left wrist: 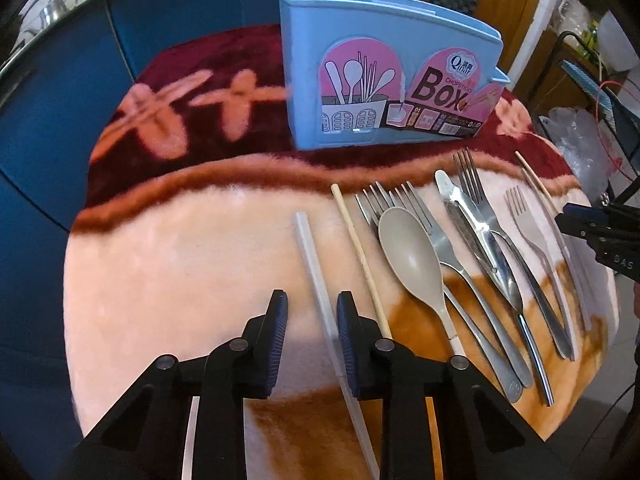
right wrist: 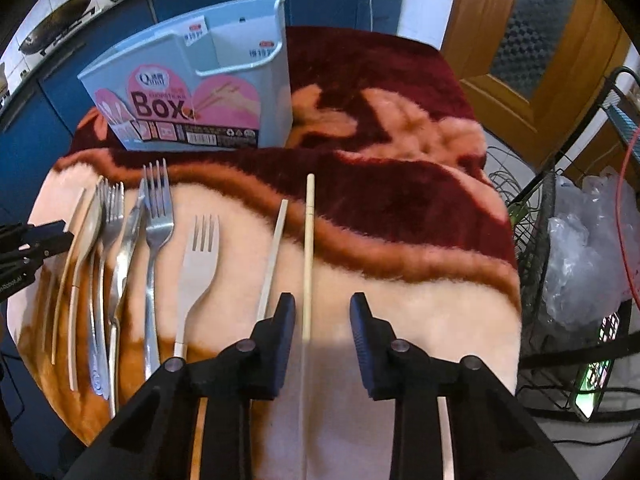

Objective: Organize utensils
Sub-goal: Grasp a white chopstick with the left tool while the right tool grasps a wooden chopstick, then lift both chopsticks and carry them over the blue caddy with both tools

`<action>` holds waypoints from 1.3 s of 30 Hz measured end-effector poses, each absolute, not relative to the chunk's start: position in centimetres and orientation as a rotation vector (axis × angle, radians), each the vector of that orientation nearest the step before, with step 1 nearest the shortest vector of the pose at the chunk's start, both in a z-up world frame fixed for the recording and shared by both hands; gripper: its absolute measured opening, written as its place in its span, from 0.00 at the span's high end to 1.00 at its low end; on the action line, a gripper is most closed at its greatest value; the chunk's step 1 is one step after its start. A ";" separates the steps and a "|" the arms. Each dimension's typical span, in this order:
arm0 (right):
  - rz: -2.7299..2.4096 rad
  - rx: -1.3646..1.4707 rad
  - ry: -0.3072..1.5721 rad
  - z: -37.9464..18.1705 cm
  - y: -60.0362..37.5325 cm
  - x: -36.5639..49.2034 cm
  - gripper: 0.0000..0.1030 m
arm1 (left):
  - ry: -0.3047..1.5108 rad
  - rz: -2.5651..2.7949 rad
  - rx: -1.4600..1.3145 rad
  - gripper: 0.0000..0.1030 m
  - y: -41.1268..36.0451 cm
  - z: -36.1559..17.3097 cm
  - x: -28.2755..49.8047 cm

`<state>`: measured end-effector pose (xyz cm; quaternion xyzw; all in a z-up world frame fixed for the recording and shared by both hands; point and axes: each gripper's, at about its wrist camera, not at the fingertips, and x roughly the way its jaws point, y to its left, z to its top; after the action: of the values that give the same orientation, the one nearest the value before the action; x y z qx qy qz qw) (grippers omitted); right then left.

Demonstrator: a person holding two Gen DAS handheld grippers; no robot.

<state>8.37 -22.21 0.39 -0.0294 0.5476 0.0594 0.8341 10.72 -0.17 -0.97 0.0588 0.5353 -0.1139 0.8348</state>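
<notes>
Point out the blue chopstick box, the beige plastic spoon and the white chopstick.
blue chopstick box (left wrist: 304, 80), left wrist view, bare front wall.
beige plastic spoon (left wrist: 408, 248), left wrist view, bowl.
white chopstick (left wrist: 310, 252), left wrist view, shaft ahead of the claw.

Lying on the blanket (left wrist: 168, 248) are four chopsticks (left wrist: 362, 256), four metal forks (right wrist: 157, 216), one pale plastic fork (right wrist: 200, 264), one beige plastic spoon (left wrist: 412, 256) and one metal spoon (left wrist: 506, 280), behind them one blue utensil box (left wrist: 384, 76).

My round table, draped in a plush maroon-and-peach blanket (left wrist: 180, 240), carries an upright blue utensil box (left wrist: 304, 80) at back and forks (right wrist: 158, 216), spoon (left wrist: 408, 252), chopsticks (right wrist: 308, 248) in a row.
</notes>
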 end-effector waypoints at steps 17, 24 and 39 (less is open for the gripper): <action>0.169 0.037 1.002 2.4 -23.0 7.6 0.94 | 1.041 -0.279 -0.015 0.94 0.6 2.2 10.8; 0.215 0.096 0.777 6.9 -22.2 5.7 0.94 | 0.813 -0.293 -0.062 0.94 1.0 8.0 9.6; 0.261 0.178 0.366 13.5 -20.4 7.5 0.94 | 0.455 -0.243 -0.094 0.94 0.2 17.0 13.7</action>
<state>7.54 -20.41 13.48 0.0881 0.1814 0.1294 0.9709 13.69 0.25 17.03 -0.0467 0.2251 -0.1203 0.9658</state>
